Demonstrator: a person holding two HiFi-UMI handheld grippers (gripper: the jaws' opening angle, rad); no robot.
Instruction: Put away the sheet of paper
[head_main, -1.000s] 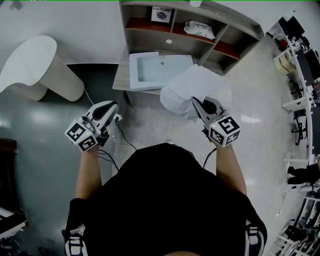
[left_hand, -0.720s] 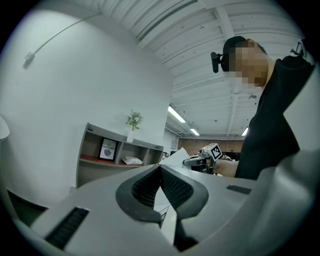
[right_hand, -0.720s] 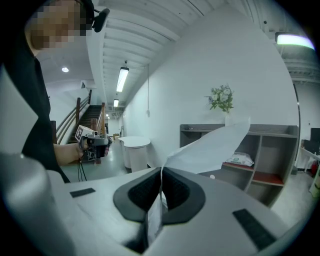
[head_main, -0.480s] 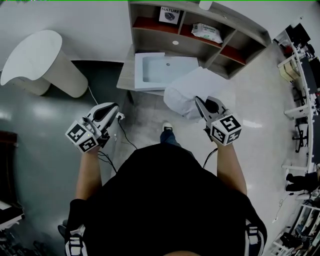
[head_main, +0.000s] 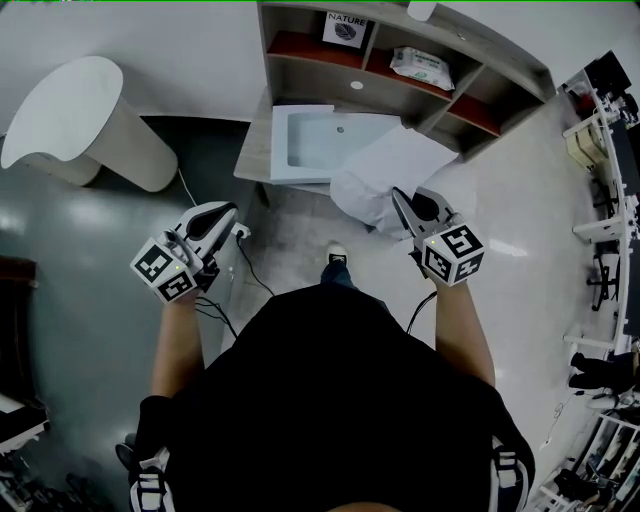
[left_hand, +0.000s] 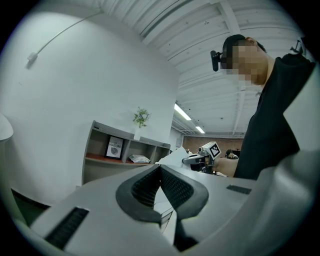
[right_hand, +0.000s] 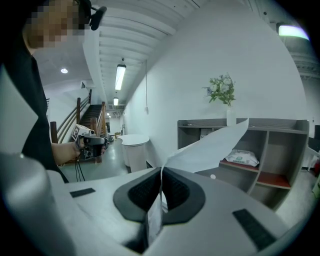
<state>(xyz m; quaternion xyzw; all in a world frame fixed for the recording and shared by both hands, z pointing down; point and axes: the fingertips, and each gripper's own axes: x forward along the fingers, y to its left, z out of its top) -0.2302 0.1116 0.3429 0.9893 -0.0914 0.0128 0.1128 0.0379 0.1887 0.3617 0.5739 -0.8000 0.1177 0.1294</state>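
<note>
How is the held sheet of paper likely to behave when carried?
Probably floppy: the sheet of paper bends and curls beyond the right gripper. Likely light, since one pinched edge carries it. It may crease.

Holds left gripper level, jaws together; pinches sheet of paper in right gripper, tilted downward

Sheet of paper: near edge hidden within right gripper; sheet concealed white tray's right front corner. Shelf unit: top cut off by upper edge. Shelf packet: print too small to read.
</note>
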